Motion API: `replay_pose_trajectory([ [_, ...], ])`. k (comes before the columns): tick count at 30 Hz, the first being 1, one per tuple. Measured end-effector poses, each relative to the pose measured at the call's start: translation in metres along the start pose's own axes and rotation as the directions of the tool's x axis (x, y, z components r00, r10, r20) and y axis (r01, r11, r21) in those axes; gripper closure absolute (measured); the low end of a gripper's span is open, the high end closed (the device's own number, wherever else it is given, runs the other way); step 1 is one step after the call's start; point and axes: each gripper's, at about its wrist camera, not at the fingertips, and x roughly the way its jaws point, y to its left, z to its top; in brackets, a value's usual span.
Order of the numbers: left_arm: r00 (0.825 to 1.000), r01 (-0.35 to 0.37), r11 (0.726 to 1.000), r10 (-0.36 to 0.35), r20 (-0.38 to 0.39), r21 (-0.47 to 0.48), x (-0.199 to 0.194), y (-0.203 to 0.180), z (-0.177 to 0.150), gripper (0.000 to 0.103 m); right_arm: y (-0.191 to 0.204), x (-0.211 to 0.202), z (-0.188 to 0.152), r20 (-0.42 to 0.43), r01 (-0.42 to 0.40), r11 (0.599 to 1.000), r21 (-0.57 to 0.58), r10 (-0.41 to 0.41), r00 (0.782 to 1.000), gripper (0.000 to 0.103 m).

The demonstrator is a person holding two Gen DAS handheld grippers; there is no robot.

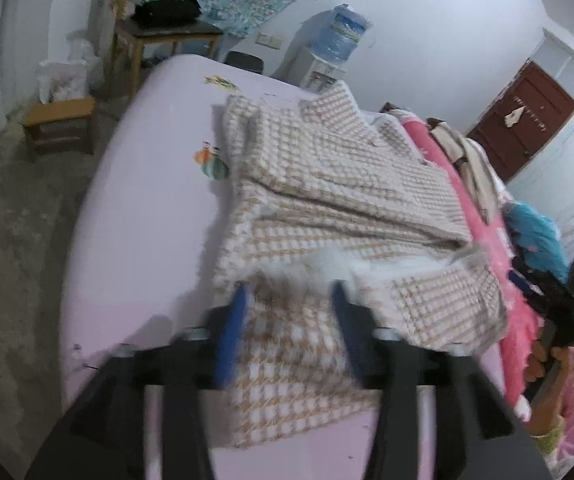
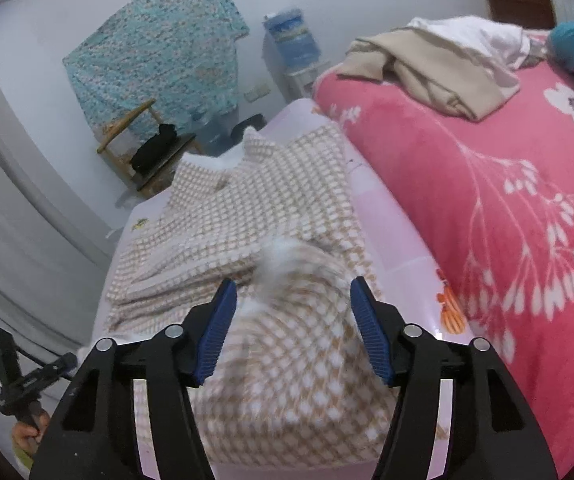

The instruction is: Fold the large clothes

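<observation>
Two grippers over checked garment.
Left gripper (image 1: 289,300) and right gripper (image 2: 293,296) stood with jaws apart, pads clear of the garment (image 2: 247,216), which lay mid-frame on the bed (image 1: 147,184).

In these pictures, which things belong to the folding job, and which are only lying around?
Job:
- checked garment, partly folded on the bed sheet
- left gripper, open
- right gripper, open

Lying about:
- pink blanket
- beige clothes
- wooden chair
- water dispenser
- stool
</observation>
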Motion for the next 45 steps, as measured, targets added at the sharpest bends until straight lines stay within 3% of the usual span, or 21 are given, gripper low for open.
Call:
replay_pose_trajectory([
  [7, 0.999, -0.023, 0.999, 0.022, 0.037, 0.044, -0.015, -0.009, -0.006, 0.045, 0.013, -0.015, -0.015, -0.003, -0.023, 0.999, -0.047, 0.023, 1.000, 0.042],
  [13, 0.999, 0.029, 0.986, -0.036, 0.037, 0.165, -0.012, -0.046, -0.029, 0.041, 0.046, -0.017, -0.044, -0.061, -0.105, 0.976, -0.193, 0.094, 0.994, 0.037],
  [16, 1.000, -0.018, 0.970, 0.023, -0.016, 0.241, 0.008, -0.066, -0.046, 0.041, 0.063, -0.005, -0.065, -0.115, -0.095, 0.953, -0.286, 0.064, 0.991, 0.037],
  [20, 0.985, -0.128, 0.941, 0.156, -0.067, 0.312, 0.034, -0.076, -0.066, 0.041, 0.072, 0.020, -0.085, -0.180, -0.060, 0.934, -0.351, -0.005, 0.984, 0.037],
  [22, 0.978, -0.151, 0.938, 0.187, -0.089, 0.312, 0.045, -0.073, -0.071, 0.041, 0.068, 0.036, -0.091, -0.212, -0.039, 0.936, -0.351, -0.039, 0.977, 0.038],
  [25, 0.981, -0.137, 0.951, 0.169, -0.095, 0.278, 0.047, -0.065, -0.072, 0.040, 0.060, 0.057, -0.096, -0.253, -0.048, 0.948, -0.316, -0.036, 0.967, 0.038],
  [34, 0.982, -0.128, 0.958, 0.158, -0.099, 0.258, 0.046, -0.061, -0.071, 0.040, 0.075, 0.034, -0.093, -0.213, -0.074, 0.936, -0.345, -0.002, 0.977, 0.039],
  [37, 0.983, -0.126, 0.958, 0.156, -0.101, 0.256, 0.047, -0.061, -0.072, 0.040, 0.073, 0.048, -0.104, -0.238, -0.055, 0.930, -0.363, -0.035, 0.971, 0.038],
  [45, 0.981, -0.132, 0.956, 0.164, -0.103, 0.263, 0.047, -0.063, -0.072, 0.040, 0.071, 0.048, -0.101, -0.250, -0.065, 0.943, -0.325, -0.020, 0.968, 0.037],
])
